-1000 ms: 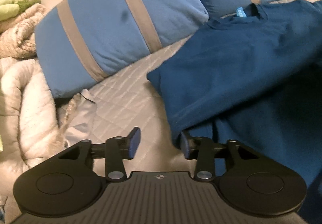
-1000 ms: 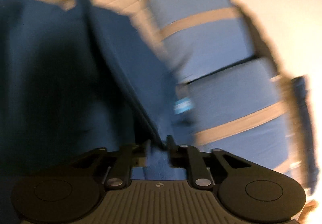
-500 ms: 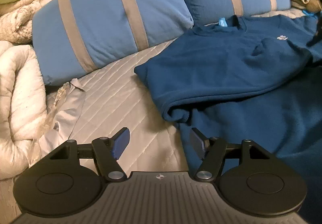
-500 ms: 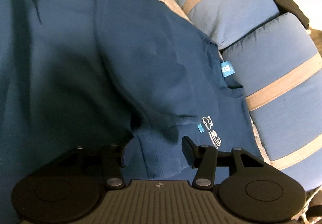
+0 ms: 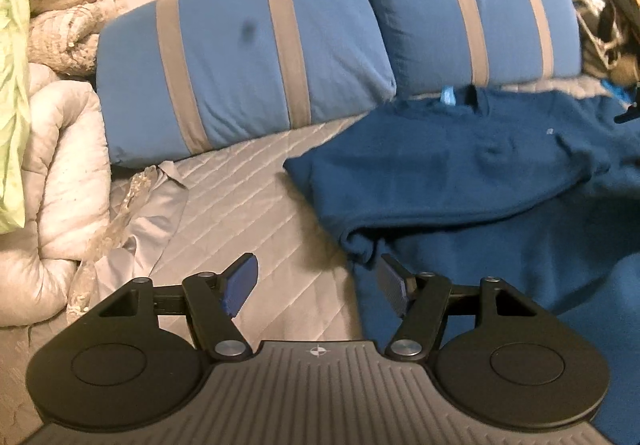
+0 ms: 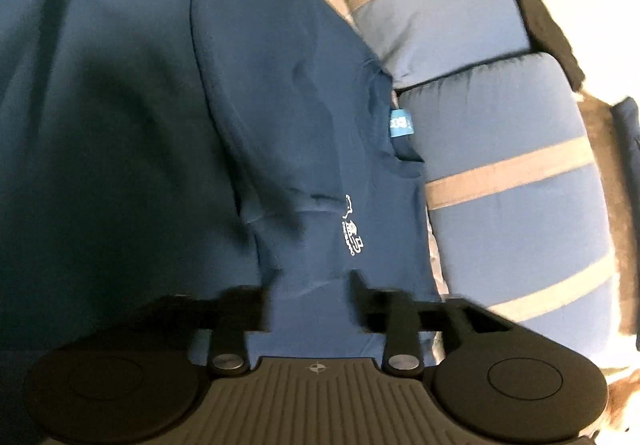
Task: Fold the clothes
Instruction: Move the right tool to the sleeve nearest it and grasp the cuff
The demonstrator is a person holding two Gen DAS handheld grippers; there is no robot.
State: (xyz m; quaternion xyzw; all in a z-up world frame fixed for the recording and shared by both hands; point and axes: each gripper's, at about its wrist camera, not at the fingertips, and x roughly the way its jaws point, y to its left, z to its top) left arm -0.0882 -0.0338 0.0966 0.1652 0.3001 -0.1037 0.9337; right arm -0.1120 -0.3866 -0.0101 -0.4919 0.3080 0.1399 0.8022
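The left tool (image 5: 316,281) stands open above the quilted bed (image 5: 248,205), nothing between its blue pads. A second ago its jaws were narrower and sat right at the folded edge of the dark blue sweatshirt (image 5: 460,165); they have since been opening, and the tool has drawn back and up, so that the rolled fold now lies just ahead of the right-hand pad, apart from it. More of the two striped blue pillows (image 5: 248,65) shows beyond the garment than before, and the pale bundled comforter (image 5: 60,185) lies off to the tool's left.

The right tool (image 6: 310,297) has just been opening too. A second ago its jaws were close together with cloth at them; now they stand apart, with the sweatshirt (image 6: 260,125) spread flat below and between them, the pads not pressing on it. The white chest logo (image 6: 354,225) lies just ahead of the right-hand finger, the light blue neck label (image 6: 401,124) farther ahead, against the pillows (image 6: 500,185) to the tool's right. This view is slightly blurred.
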